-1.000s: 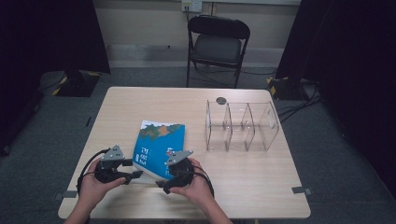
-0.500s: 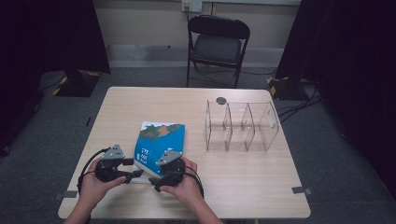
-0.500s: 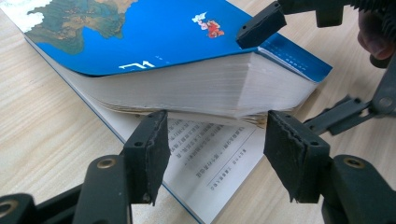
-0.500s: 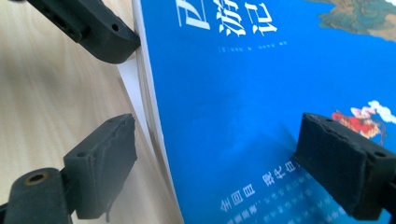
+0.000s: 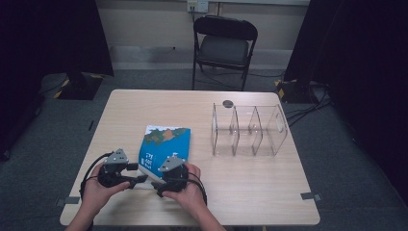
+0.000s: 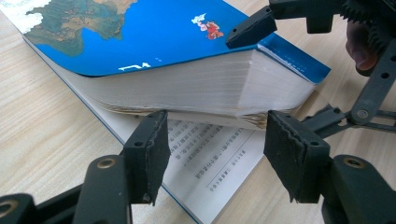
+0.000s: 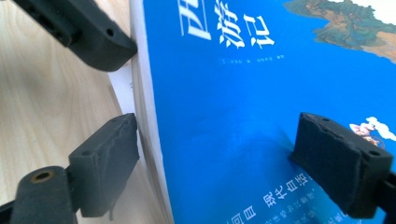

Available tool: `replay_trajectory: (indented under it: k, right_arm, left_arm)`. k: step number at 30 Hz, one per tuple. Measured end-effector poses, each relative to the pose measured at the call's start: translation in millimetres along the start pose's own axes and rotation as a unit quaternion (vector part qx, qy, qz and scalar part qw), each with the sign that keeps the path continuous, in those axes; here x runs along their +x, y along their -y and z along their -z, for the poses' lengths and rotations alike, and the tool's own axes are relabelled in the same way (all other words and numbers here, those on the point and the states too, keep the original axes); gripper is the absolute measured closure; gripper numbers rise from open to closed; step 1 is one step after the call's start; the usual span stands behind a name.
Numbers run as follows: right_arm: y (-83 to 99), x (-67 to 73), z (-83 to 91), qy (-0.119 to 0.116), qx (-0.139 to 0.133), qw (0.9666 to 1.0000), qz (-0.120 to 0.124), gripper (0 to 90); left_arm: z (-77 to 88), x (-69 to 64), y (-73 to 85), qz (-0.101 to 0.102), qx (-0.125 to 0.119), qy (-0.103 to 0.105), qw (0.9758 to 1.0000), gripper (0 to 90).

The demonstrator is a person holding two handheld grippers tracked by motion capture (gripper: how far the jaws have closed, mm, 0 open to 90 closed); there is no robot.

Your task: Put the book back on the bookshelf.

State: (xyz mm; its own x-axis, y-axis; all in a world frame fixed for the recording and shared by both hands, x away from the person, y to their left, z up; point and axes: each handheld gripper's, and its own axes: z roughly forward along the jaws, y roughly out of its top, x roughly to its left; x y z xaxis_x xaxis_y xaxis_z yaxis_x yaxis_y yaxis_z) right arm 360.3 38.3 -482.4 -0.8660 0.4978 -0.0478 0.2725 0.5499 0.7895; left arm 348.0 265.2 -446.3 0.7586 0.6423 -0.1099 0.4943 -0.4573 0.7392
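Wooden table [image 5: 250,192], dim room | fat blue book [image 5: 166,144] lower left, heavy, floppy | left gripper [image 6: 212,156] together under pages | right gripper [image 7: 224,158] apart, straddling cover | grab spine

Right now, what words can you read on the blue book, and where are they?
"西游记": big white title on the cover of the blue book, cut off at the top of the right gripper view.
"现代白话": lighter characters near the cover's lower edge, partly cut off.
Small line under the title: too small to read.
Print on the open white page under the lifted pages: too blurred to read.
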Motion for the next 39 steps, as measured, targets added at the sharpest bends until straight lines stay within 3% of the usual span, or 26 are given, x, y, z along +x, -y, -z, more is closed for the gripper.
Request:
replay_trajectory:
  k: [3,13,18,20,22,26,29,30,34,37,39]
  right_arm:
    - [-0.6,-0.3,-0.2,0.004,0.001,1.0,0.003,16.8]
    - [-0.4,-5.1,2.0,0.0,-0.001,1.0,0.002,24.4]
    - [-2.7,-2.6,4.4,-0.005,0.003,0.9998,0.018,35.2]
    - [-3.2,-2.4,4.7,-0.007,0.004,0.9998,0.018,35.8]
    - [-2.8,-4.3,5.0,-0.011,0.0,0.9999,0.007,36.3]
    - [-3.4,-3.7,4.9,-0.009,0.003,0.9998,0.015,36.8]
    - [-5.6,-4.3,6.1,-0.018,0.008,0.9997,0.018,42.9]
    - [-5.8,-4.2,6.4,-0.018,0.009,0.9996,0.019,43.7]
    - [-7.0,-5.2,8.4,-0.025,0.012,0.9996,0.006,49.2]
    - [-10.3,-3.5,10.3,-0.026,0.019,0.9994,0.012,55.1]
    - [-11.6,-3.4,11.3,-0.027,0.019,0.9993,0.017,58.8]
  left_arm:
    - [0.0,1.4,0.3,-0.006,0.0,0.0,1.0,40.2]
    - [-0.8,2.1,2.5,0.003,-0.001,0.005,1.0,40.1]
    - [-1.0,2.8,3.7,0.005,-0.001,0.006,1.0,38.8]
    - [-1.7,3.1,4.6,0.01,-0.001,0.013,0.9999,38.2]
    - [-2.8,3.6,5.6,0.009,0.003,0.014,0.9999,33.6]
    - [-4.6,0.1,6.4,-0.005,0.011,0.01,0.9999,28.9]
    - [-5.8,-2.7,8.1,-0.015,0.019,0.001,0.9997,23.2]
    - [-4.4,-1.7,8.4,-0.03,0.031,-0.004,0.999,23.3]
    - [-3.8,-2.7,16.7,-0.005,0.026,0.012,0.9996,22.4]
    - [-3.1,-3.3,22.1,-0.005,0.03,0.01,0.9995,20.9]
    - [-2.6,-2.3,23.0,-0.021,0.038,0.009,0.999,19.6]
